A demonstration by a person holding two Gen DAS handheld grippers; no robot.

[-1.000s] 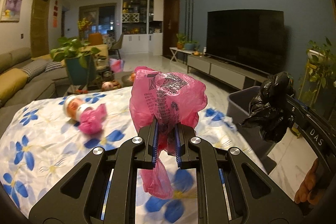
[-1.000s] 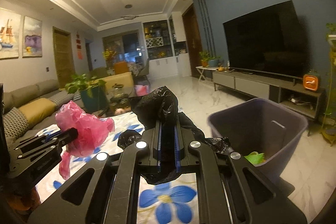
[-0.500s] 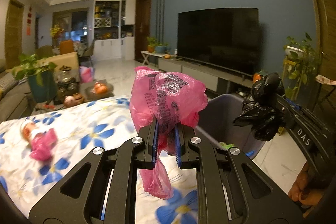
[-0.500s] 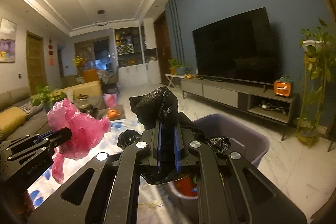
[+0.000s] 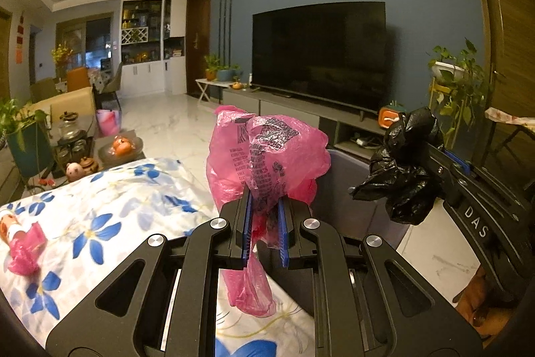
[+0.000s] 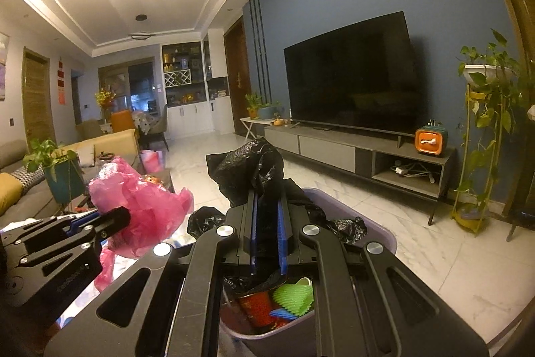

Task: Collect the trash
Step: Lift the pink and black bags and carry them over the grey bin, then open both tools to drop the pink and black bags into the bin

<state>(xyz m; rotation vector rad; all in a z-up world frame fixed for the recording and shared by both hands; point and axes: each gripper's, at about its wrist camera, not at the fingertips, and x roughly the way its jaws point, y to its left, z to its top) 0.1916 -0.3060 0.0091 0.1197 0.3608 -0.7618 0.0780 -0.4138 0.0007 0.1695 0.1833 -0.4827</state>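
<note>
Presently we hold two light, limp, crumpled film bags that will sag and cling: the left gripper (image 5: pixel 264 223) is clenched on the pink plastic bag (image 5: pixel 265 156), the right gripper (image 6: pixel 267 223) on the black plastic bag (image 6: pixel 250 169), each pinched through its bunched middle, which we judge the soundest hold. Against the earlier frames, both bags have swung from over the floral tablecloth (image 5: pixel 100 216) to above the grey bin (image 6: pixel 384 236), its contents now visible below.
</note>
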